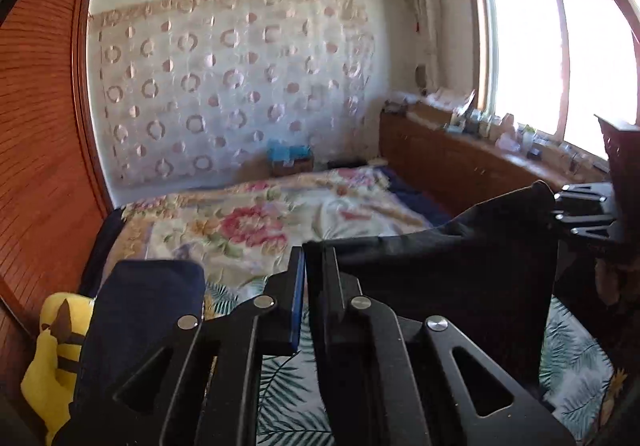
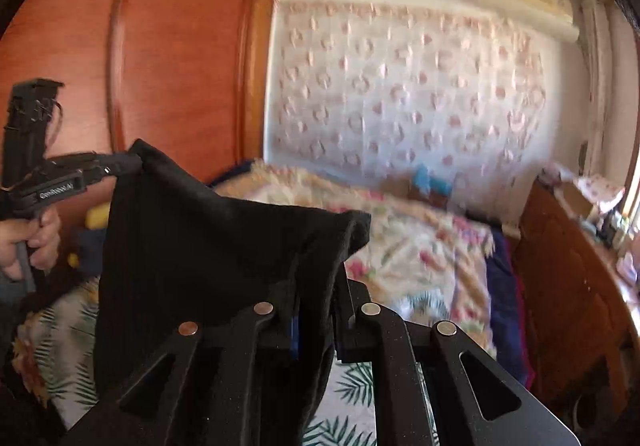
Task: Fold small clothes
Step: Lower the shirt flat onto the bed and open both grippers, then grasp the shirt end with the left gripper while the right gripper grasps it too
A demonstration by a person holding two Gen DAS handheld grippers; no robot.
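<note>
A small black garment [image 1: 448, 278] hangs stretched in the air between my two grippers, above the bed. My left gripper [image 1: 314, 282] is shut on one top corner of it. My right gripper [image 2: 326, 298] is shut on the other top corner, with the cloth [image 2: 208, 258] draping down to the left. In the right wrist view the left gripper [image 2: 100, 170] shows at far left, pinching its corner. In the left wrist view the right gripper [image 1: 560, 206] shows at the far right edge of the cloth.
The bed has a leaf-print sheet [image 1: 576, 358] and a floral quilt [image 1: 256, 222]. A folded navy cloth [image 1: 148, 310] and a yellow plush toy [image 1: 56, 358] lie at the left. A wooden wardrobe [image 2: 180, 58] stands left, a low wooden cabinet [image 1: 460, 162] under the window.
</note>
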